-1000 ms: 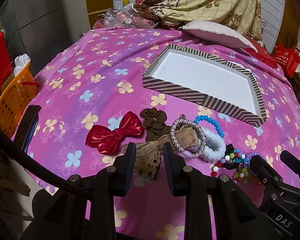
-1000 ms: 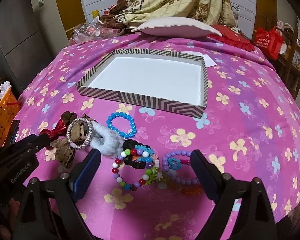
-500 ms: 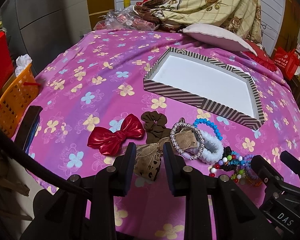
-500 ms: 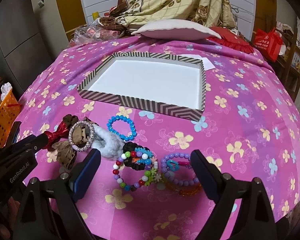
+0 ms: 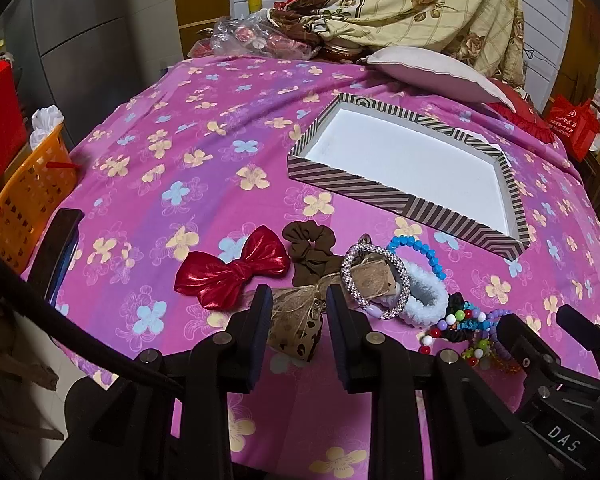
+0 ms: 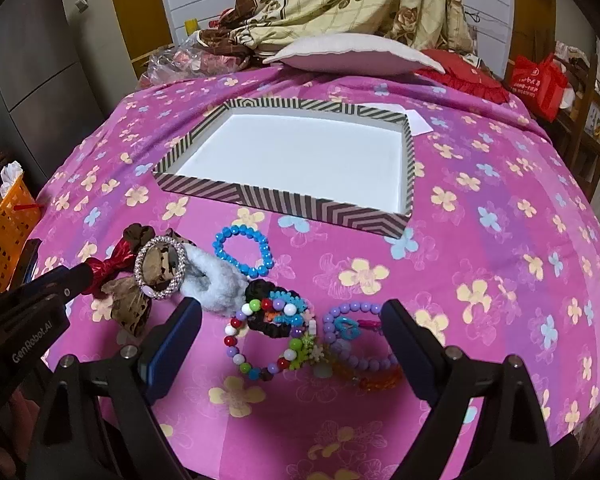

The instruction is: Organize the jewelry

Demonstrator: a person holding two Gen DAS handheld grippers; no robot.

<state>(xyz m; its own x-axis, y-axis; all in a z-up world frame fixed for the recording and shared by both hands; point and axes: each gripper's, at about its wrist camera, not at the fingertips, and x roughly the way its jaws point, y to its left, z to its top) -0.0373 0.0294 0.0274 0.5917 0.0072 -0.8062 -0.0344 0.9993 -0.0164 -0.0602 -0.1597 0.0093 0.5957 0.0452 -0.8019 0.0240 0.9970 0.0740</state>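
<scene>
— How far along?
— Barely begun: the striped box (image 6: 328, 208) at 12 o'clock holds nothing; bracelets and bows (image 6: 260, 312) lie heaped on the cloth at 6.
— Grippers?
— Right gripper (image 6: 292, 344) gapes wide; left gripper (image 5: 296, 320) brackets the leopard bow (image 5: 296, 328), unclenched.

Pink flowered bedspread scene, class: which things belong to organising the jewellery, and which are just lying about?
Belonging to the job:
striped shallow cardboard box
blue bead bracelet
shiny red bow
rhinestone bangle
multicoloured bead bracelet
purple bead bracelet

Just lying about:
white pillow
orange plastic basket
red paper bag
</scene>
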